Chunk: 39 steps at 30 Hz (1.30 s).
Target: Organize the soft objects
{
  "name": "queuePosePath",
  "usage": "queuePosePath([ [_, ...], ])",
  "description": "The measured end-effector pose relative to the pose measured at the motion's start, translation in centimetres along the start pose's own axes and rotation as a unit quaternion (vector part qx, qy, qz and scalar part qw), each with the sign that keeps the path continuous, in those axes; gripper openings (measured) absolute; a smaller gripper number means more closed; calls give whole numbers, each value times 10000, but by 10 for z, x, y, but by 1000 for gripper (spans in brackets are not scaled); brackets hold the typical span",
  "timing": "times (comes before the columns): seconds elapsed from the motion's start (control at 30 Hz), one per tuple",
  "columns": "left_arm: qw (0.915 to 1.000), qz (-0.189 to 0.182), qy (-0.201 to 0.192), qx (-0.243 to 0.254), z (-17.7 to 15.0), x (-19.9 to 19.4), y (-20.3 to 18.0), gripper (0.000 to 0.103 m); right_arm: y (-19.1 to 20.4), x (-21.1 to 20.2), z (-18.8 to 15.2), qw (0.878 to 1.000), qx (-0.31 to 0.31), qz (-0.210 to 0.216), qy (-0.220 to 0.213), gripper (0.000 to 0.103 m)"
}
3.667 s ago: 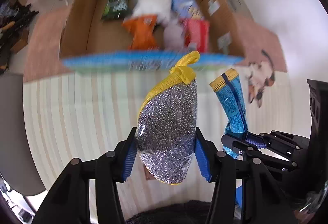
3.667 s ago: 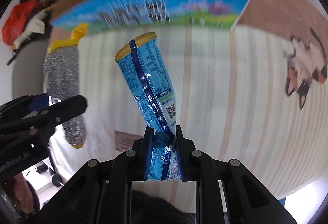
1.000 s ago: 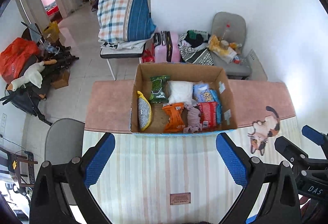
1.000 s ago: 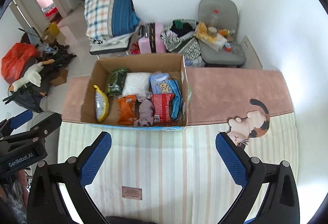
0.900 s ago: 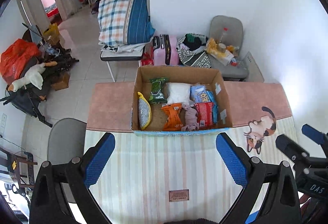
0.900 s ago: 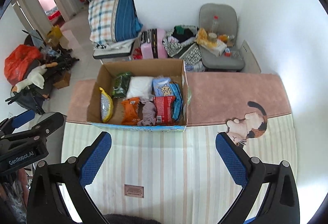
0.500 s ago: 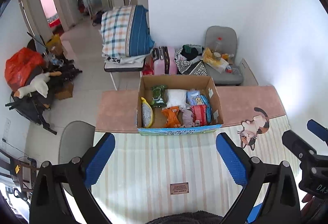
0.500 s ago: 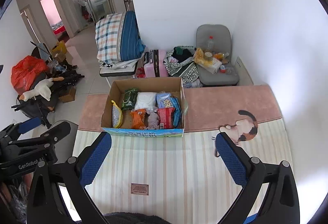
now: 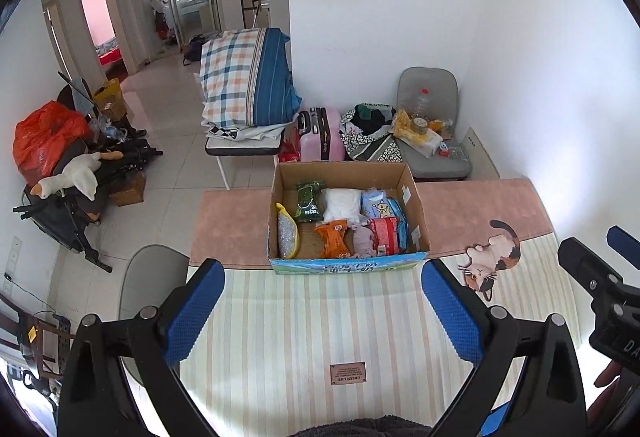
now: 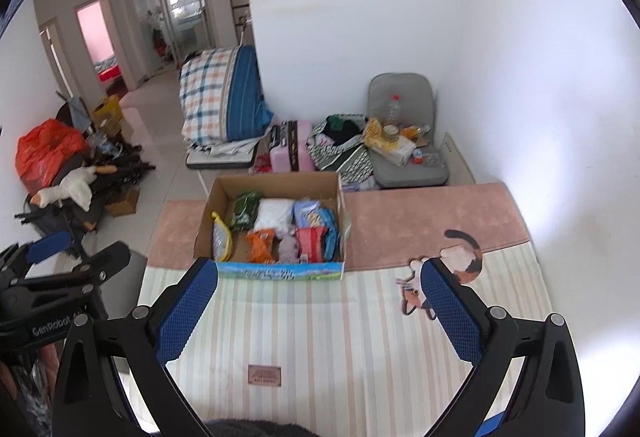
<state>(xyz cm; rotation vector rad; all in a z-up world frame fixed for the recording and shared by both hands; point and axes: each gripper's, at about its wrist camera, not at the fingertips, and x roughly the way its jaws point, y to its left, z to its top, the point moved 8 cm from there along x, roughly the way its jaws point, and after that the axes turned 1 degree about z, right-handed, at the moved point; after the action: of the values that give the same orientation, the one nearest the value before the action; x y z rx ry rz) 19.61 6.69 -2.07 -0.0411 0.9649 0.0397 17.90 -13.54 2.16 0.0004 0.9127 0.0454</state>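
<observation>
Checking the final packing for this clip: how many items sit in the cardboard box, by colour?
In the cardboard box:
Silver-and-yellow pouch: 1
Green packet: 1
White pack: 1
Blue packs: 2
Orange packet: 1
Red packet: 1
Pinkish cloth: 1
Total: 8

The near mat (image 9: pixel 304 325) has pale green, cream and pink stripes, with a small brown label (image 9: pixel 347 374). Beyond it lies a plain dusty-pink rug (image 9: pixel 224 225), and a calico cat cut-out (image 9: pixel 493 255) in white, orange and black. The cardboard box (image 9: pixel 340 171) is brown, its near face printed blue and green. Inside, from left: a silver glitter pouch edged in yellow (image 9: pixel 287 236), a dark green packet (image 9: pixel 307 199), a white packet (image 9: pixel 342 200), an orange packet (image 9: pixel 333 238), a mauve cloth (image 9: pixel 363 237), a red packet (image 9: pixel 385 235), a light blue packet (image 9: pixel 380 205). Far off, a bedding bundle (image 9: pixel 248 77) shows blue, orange and white checks beside solid blue; the suitcase (image 9: pixel 322 135) is pink; the chair (image 9: pixel 430 89) grey. The finger pads (image 9: pixel 195 311) are blue on black frames.
</observation>
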Motion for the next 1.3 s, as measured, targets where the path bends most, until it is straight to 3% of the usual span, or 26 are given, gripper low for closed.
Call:
queuePosePath([
  [1.3,9995,39,-282,-101,6,-11,9,101,8,-4,15,9998,-71,-46,-190,103],
])
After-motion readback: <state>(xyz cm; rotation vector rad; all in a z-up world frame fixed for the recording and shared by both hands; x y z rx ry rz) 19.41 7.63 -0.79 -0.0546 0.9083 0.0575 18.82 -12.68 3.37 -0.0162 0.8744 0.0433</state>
